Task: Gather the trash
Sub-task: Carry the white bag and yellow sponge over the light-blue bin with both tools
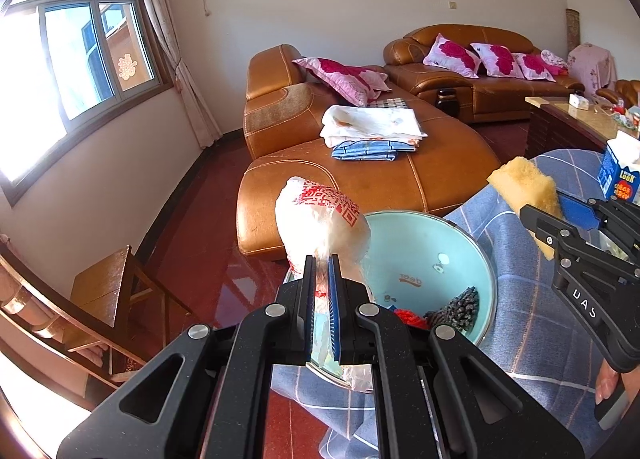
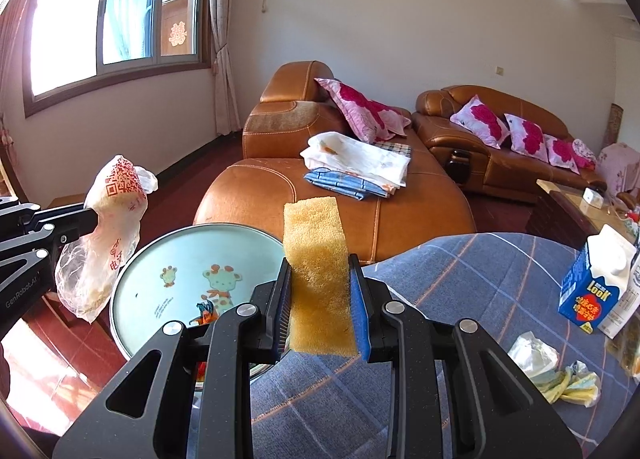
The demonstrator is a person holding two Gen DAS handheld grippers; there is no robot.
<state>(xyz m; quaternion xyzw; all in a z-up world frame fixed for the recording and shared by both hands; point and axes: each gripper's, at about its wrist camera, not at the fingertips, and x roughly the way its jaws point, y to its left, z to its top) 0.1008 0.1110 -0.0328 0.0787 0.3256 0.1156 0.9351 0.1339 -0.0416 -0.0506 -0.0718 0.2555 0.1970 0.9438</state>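
My left gripper (image 1: 321,259) is shut on a crumpled white plastic bag (image 1: 320,221) with red print, held just above the near rim of a pale blue bin (image 1: 424,255). From the right wrist view the same bag (image 2: 108,235) hangs at the left of the bin (image 2: 176,255), which has a giraffe picture inside. My right gripper (image 2: 320,259) is shut on a yellow sponge (image 2: 316,251), upright between the pads, over the edge of the blue checked tablecloth (image 2: 480,279). The sponge (image 1: 524,187) shows at the right of the left wrist view. Some trash lies in the bin's bottom.
A blue and white milk carton (image 2: 596,287), crumpled wrappers (image 2: 532,355) and yellow scraps (image 2: 572,383) lie on the tablecloth at right. A brown leather sofa (image 2: 344,211) with folded cloths stands behind the bin. A wooden stool (image 1: 104,287) stands at left on the red floor.
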